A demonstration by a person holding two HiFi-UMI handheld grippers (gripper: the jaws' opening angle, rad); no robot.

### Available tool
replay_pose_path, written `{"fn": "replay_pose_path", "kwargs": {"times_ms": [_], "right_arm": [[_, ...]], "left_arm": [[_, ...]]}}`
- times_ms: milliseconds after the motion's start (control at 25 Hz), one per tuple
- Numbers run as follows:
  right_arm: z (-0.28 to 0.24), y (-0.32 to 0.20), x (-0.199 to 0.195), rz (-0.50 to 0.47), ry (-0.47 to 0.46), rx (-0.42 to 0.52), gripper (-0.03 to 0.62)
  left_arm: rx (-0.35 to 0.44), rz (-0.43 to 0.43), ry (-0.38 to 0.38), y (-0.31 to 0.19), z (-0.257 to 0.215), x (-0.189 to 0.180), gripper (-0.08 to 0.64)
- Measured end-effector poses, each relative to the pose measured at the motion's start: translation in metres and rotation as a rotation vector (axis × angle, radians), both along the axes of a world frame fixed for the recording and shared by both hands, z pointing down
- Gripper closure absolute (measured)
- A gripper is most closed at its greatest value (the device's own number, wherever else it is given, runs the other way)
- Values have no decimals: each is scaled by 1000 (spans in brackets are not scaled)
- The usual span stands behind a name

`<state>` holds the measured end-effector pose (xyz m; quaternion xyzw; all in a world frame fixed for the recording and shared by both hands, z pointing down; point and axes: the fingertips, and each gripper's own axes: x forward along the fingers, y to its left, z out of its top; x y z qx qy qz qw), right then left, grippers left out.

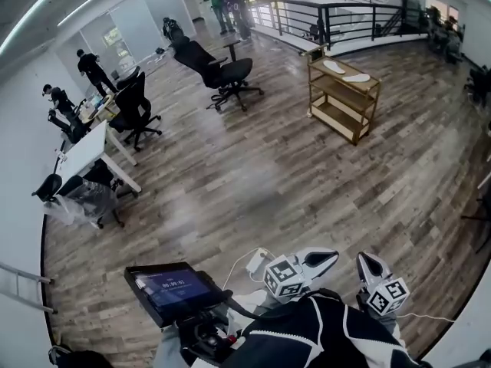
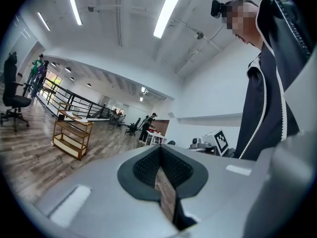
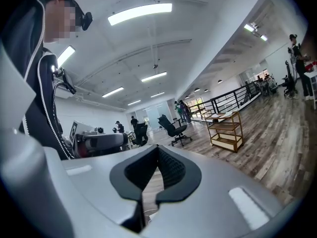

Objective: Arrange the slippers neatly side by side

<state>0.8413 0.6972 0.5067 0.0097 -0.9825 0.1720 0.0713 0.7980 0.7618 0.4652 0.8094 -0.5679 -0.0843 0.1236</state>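
Clearly far from the slippers (image 1: 335,67) atop the wooden cart (image 1: 343,98), holding left gripper (image 1: 322,258) and right gripper (image 1: 370,265) pinched together, empty; calls for walking close, then opening wide.

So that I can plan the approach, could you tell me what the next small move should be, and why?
Probably walk toward the wooden cart: the slippers lie on its top shelf, well away, while the left gripper and right gripper are held close to the body, fingers shut and empty.
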Motion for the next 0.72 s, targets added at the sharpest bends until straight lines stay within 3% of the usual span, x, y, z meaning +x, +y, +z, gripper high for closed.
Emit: {"fn": "replay_pose_path", "kwargs": {"times_ms": [440,720], "right_arm": [[-7,-8,-112,52,23,33,588],[-4,-3,-133,75,34,30,588]], "left_arm": [[-12,104,17,-5,9,-97,545],[7,123,20,-5,10,-123,545]]}}
